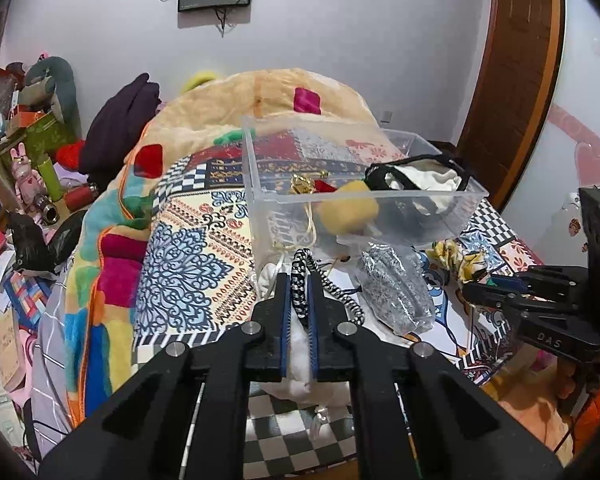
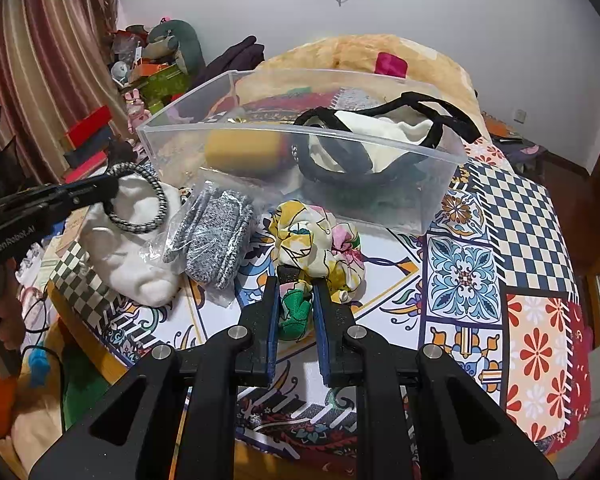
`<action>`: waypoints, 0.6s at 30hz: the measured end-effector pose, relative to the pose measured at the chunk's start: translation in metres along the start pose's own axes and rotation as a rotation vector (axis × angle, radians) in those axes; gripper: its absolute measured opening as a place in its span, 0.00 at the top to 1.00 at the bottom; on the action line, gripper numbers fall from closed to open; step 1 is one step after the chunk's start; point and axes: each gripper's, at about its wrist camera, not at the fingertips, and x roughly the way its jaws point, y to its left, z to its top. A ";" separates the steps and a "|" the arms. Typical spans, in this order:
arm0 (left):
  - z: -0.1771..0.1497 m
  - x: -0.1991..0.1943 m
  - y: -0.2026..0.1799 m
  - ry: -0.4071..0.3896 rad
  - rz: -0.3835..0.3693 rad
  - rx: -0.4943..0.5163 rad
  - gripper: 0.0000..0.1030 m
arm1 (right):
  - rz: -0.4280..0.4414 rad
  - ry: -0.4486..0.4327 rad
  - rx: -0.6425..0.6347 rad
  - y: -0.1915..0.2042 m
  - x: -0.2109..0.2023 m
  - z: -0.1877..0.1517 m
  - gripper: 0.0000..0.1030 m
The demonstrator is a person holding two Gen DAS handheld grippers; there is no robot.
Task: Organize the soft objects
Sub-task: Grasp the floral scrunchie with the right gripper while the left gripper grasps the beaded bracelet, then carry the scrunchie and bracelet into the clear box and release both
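Note:
My left gripper [image 1: 300, 280] is shut on a black-and-white braided hair tie [image 1: 320, 276], held just above a white soft toy [image 1: 300, 344]; the hair tie [image 2: 148, 200] and left gripper [image 2: 108, 190] also show in the right wrist view. My right gripper [image 2: 296, 280] is shut on a floral yellow scrunchie [image 2: 316, 240] with a green part [image 2: 296, 312], low over the bed. The clear plastic bin [image 1: 260, 184] holds a yellow sponge-like item [image 1: 348, 204] and a white cloth with black straps [image 1: 420, 176]. Bagged grey socks [image 2: 216, 232] lie in front of the bin.
The patterned bedspread [image 2: 500, 240] covers the bed. A plush blanket heap [image 1: 260, 96] lies behind the bin. Cluttered shelves and boxes [image 1: 24, 140] stand at the left. The bed's front edge is close below my grippers.

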 end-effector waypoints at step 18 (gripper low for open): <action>-0.013 0.001 -0.015 0.051 -0.005 0.127 0.89 | 0.009 -0.013 0.000 0.000 -0.003 0.001 0.86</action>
